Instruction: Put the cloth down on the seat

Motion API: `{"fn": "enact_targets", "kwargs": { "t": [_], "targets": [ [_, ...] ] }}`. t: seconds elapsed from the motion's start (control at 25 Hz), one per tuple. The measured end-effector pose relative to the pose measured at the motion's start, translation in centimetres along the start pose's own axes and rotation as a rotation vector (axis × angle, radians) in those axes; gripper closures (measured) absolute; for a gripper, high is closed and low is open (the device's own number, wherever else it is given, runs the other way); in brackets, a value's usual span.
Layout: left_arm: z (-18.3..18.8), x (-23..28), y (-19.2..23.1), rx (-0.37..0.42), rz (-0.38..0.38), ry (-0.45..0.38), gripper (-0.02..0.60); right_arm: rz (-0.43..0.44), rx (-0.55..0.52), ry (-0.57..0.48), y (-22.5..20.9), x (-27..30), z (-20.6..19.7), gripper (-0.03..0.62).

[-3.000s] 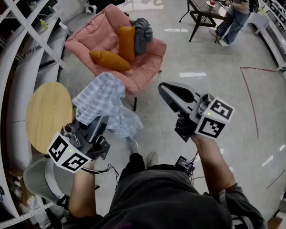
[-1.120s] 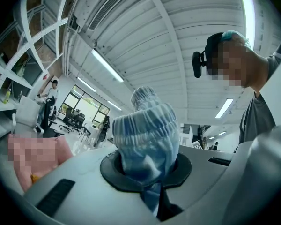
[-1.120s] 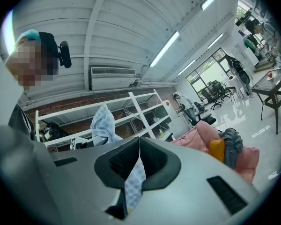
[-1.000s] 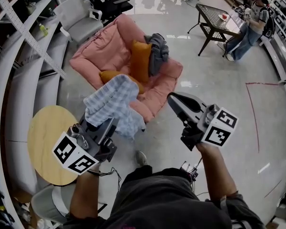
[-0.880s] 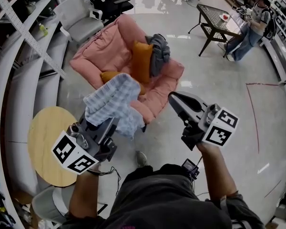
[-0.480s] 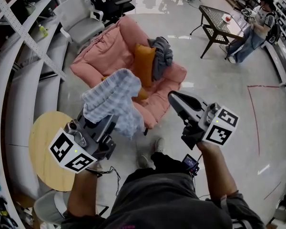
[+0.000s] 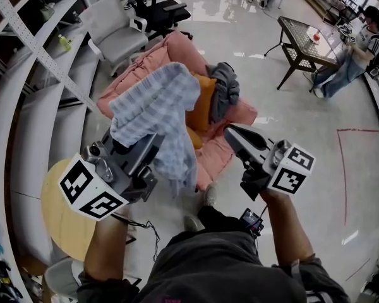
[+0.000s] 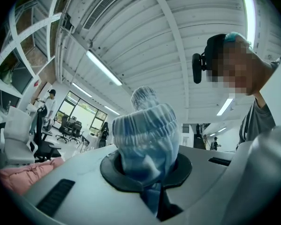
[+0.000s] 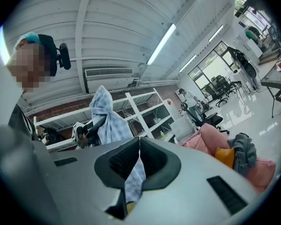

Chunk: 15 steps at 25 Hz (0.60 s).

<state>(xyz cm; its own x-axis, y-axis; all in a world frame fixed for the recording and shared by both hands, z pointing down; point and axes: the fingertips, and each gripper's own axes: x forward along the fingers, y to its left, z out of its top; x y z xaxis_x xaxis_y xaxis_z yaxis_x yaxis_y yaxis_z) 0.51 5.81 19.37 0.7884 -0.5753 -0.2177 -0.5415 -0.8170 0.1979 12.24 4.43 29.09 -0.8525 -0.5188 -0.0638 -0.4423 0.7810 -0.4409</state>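
A blue-and-white checked cloth (image 7: 156, 109) hangs from my left gripper (image 7: 145, 150), which is shut on it and holds it up in front of the pink padded chair (image 7: 240, 113). In the left gripper view the bunched cloth (image 8: 147, 135) fills the gap between the jaws. An orange cushion (image 7: 202, 106) and a grey garment (image 7: 226, 88) lie on the chair's seat. My right gripper (image 7: 235, 134) hovers to the right of the cloth, over the chair's front edge, shut and holding nothing. The right gripper view shows the raised cloth (image 9: 107, 118) and the chair (image 9: 210, 137) beyond it.
A round wooden table (image 7: 63, 219) stands low on the left beside white shelving (image 7: 25, 74). A white office chair (image 7: 114, 30) and a black one (image 7: 158, 8) stand behind the pink chair. A black side table (image 7: 306, 40) and a person (image 7: 357, 55) are at the far right.
My left gripper has lifted the cloth higher and forward, toward the pink chair, which now sits closer in view. The right gripper has barely shifted.
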Motion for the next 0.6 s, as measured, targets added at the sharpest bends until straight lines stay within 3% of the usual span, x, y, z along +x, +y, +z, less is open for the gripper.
{"fn": "enact_targets", "kwargs": {
  "t": [0.16, 0.36, 0.6],
  "targets": [
    [0.5, 4.8, 4.4, 0.064, 0.031, 0.028, 0.534, 0.031, 0.018, 0.016, -3.9, 2.1, 1.4, 0.577],
    [-0.6, 8.8, 9.8, 0.049, 0.06, 0.056, 0.534, 0.062, 0.006, 0.032, -7.9, 5.8, 3.7, 0.577],
    [-0.3, 13.2, 13.2, 0.064, 0.079, 0.058, 0.534, 0.077, -0.044, 0.033, -12.0, 8.3, 7.1, 0.577]
  ]
}}
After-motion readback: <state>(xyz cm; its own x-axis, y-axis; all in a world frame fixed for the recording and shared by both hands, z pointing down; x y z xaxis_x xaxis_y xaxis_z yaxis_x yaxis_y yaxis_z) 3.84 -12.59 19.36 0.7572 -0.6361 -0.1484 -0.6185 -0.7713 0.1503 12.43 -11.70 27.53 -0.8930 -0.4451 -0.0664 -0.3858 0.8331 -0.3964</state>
